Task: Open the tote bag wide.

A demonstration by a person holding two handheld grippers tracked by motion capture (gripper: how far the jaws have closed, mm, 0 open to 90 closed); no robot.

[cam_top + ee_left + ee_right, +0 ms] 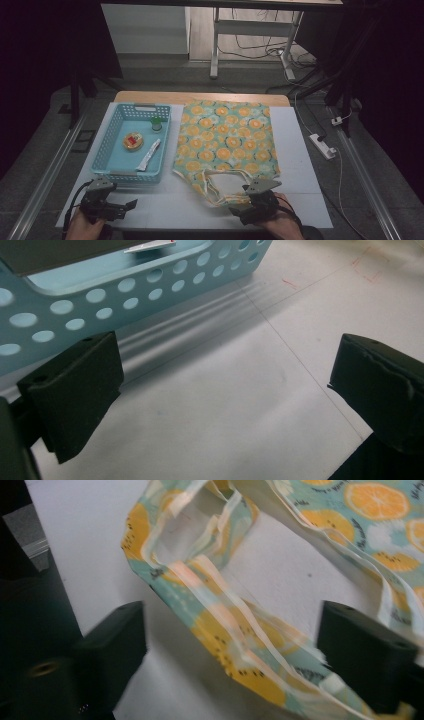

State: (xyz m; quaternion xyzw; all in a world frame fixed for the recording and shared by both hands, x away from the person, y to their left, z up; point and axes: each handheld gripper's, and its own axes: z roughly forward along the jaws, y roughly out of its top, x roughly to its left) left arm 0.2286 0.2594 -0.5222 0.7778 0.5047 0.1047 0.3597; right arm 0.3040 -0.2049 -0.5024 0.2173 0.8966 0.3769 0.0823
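right gripper (230, 650), near edge of the table (300, 150), right of middle: jaws are being held partly apart around the doubled handles (235, 630) of the orange-print tote bag (225, 135); the pads are not yet pressing, nothing is gripped. the straps are being straddled close to the right pad, off centre. step in hand, as judged: the handles are being taken up. to be done well, both strap layers are to be centred between the pads before closing, low enough that the bottom layer is not being missed.

left gripper (220, 390), near left corner: jaws are being held wide apart over bare table, nothing between them, just beside the near wall of the blue basket (102, 150).

basket contents: a small green-capped bottle (157, 123), a round red-and-yellow item (133, 141), a white sachet (149, 155). the bag is lying flat beside the basket, its body reaching toward the far edge. nothing is standing in the way.
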